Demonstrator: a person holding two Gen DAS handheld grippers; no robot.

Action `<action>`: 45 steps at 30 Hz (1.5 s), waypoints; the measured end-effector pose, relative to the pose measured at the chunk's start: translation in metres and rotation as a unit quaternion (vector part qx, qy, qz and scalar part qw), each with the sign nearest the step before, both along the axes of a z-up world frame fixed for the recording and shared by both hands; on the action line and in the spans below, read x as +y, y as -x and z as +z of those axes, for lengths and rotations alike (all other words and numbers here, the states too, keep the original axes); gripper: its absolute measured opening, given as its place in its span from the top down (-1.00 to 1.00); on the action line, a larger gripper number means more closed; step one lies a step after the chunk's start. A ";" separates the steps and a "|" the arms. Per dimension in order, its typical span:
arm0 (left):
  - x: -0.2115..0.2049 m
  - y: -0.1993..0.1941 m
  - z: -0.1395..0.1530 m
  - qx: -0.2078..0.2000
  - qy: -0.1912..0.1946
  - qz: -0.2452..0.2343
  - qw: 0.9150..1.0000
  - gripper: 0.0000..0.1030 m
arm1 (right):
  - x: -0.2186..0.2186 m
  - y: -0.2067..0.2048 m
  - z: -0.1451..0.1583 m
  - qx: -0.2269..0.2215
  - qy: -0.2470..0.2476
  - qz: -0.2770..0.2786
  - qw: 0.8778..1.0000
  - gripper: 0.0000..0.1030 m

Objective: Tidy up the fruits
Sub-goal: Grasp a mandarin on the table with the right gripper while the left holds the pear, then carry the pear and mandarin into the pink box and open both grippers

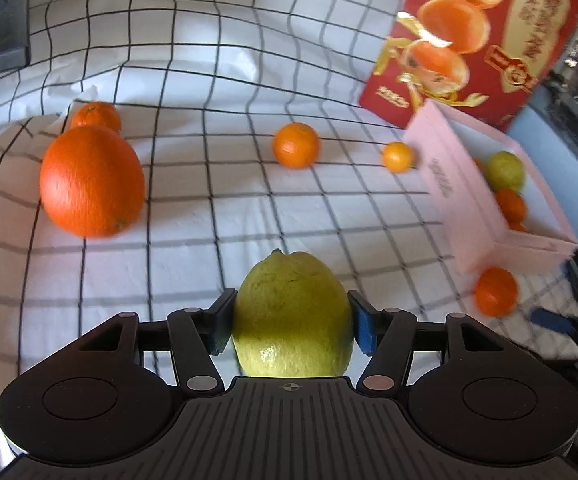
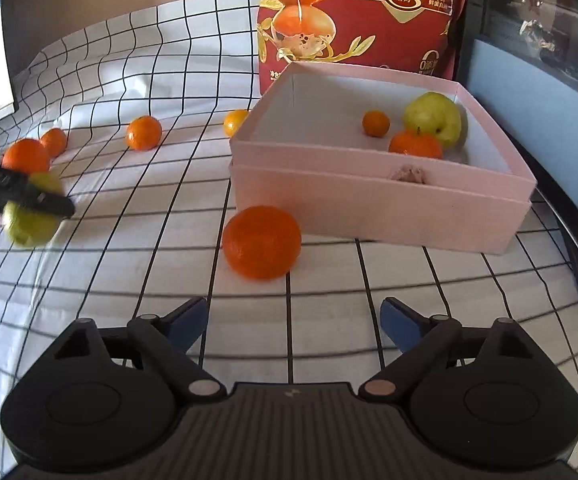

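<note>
Left gripper: my left gripper had its blue-padded fingers closed on the two sides of a yellow-green lemon-shaped fruit, which sat upright between them, its stem end pointing away from me.
Held fruit from the other side: in the right wrist view the same yellow-green fruit showed blurred at the far left, crossed by a dark finger; I could not tell whether it touched the cloth.
Right gripper: my right gripper was spread wide and held nothing.
Nearest fruit to the right fingers: a round orange mandarin lay on the cloth just ahead of the gap, a little left of centre, apart from both fingers and just beside the front wall of the box.
Box: a shallow pale pink cardboard box stood on the white black-gridded cloth over the table, holding a yellow-green pear-like fruit, a mandarin with a stem touching it, and a small mandarin apart from them.
Loose fruit: a big smooth orange lay at my left with a smaller mandarin just behind it, a mid-sized mandarin farther back, and a tiny one just beside the box's far corner.
Backdrop: a red printed carton stood behind the box.
</note>
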State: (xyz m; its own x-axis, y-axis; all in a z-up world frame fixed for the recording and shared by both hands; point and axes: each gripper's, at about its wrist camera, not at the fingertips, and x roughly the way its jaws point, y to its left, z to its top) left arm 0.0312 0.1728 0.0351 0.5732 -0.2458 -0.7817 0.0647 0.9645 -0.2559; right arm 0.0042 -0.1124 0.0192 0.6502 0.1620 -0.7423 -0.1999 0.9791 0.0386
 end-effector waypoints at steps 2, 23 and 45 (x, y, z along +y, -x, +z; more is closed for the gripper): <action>-0.006 0.016 0.003 -0.002 0.011 -0.002 1.000 -0.24 | 0.002 -0.007 0.000 0.002 -0.001 0.005 1.000 -0.79; -0.036 0.064 -0.003 0.025 0.019 -0.035 0.999 -0.24 | 0.040 -0.042 0.001 -0.001 0.028 0.047 0.998 0.11; -0.076 0.041 -0.004 0.026 0.027 -0.101 0.994 -0.24 | -0.028 0.027 0.025 0.037 0.029 -0.011 0.999 0.13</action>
